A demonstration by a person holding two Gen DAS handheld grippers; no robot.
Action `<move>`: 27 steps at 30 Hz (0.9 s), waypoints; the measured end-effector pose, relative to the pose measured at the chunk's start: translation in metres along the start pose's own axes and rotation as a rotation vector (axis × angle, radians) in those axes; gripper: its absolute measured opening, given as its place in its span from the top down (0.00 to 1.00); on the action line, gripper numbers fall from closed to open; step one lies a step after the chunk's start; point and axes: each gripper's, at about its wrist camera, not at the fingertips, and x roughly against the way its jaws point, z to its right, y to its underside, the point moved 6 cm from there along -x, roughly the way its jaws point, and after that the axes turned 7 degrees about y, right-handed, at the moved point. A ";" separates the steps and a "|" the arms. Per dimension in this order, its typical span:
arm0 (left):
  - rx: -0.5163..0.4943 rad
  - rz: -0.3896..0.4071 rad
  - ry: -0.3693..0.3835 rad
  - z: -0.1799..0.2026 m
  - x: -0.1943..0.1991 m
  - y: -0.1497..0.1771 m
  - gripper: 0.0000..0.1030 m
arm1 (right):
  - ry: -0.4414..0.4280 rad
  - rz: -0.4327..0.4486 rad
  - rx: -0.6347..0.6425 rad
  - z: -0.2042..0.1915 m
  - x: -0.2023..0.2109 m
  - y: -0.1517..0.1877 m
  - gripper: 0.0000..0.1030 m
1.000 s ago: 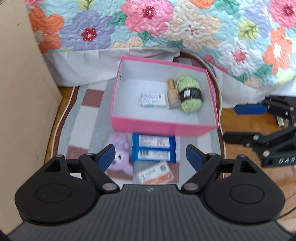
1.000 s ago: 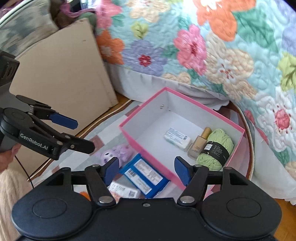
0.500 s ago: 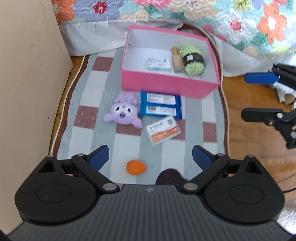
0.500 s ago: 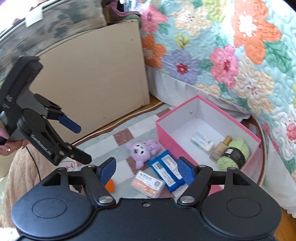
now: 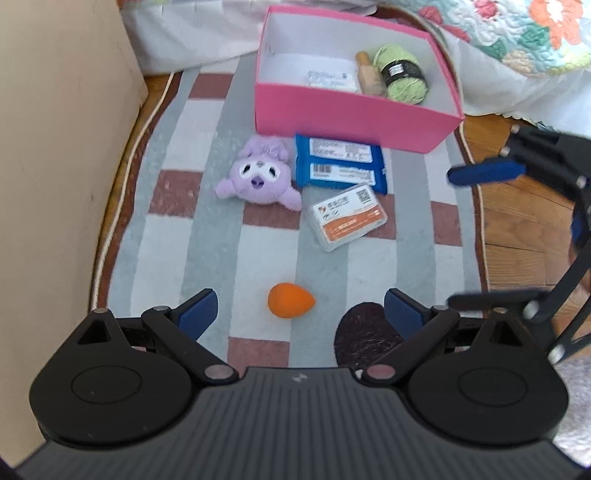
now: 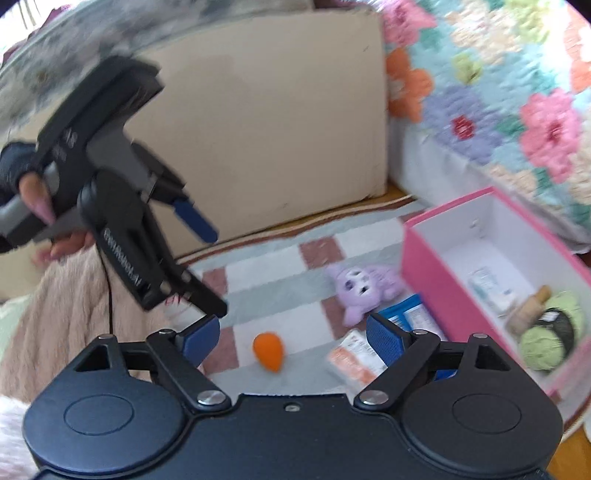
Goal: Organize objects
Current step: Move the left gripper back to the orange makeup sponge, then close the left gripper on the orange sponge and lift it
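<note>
Checked rug (image 5: 258, 236) by bed | orange sponge (image 5: 290, 300) – soft, light, rounded; pinch across belly | left gripper (image 5: 300, 308) gaping, empty | right gripper (image 6: 293, 334) just widened, empty

The setting was a home bedroom. A bed with a floral quilted bedspread (image 6: 509, 96) and a white bed skirt (image 5: 192, 33) stood beside a checked rug (image 5: 258, 236) laid on a wooden plank floor (image 5: 524, 236). A purple plush toy (image 5: 258, 177) lay on the rug.
</note>
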 end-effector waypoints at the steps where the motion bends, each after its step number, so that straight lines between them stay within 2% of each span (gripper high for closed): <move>1: 0.013 -0.006 0.009 -0.003 -0.006 0.002 0.05 | -0.012 -0.007 -0.001 -0.002 -0.008 0.004 0.13; 12: 0.065 -0.072 0.052 -0.019 -0.070 0.014 0.05 | -0.117 -0.165 -0.018 -0.023 -0.089 0.033 0.13; 17: 0.120 -0.085 0.078 -0.032 -0.100 0.016 0.06 | -0.134 -0.220 -0.024 -0.032 -0.119 0.046 0.13; 23: 0.191 -0.078 0.085 -0.047 -0.125 0.018 0.09 | -0.147 -0.246 -0.143 -0.028 -0.149 0.059 0.14; 27: 0.223 -0.062 0.092 -0.050 -0.135 0.021 0.20 | -0.141 -0.237 -0.163 -0.034 -0.153 0.062 0.14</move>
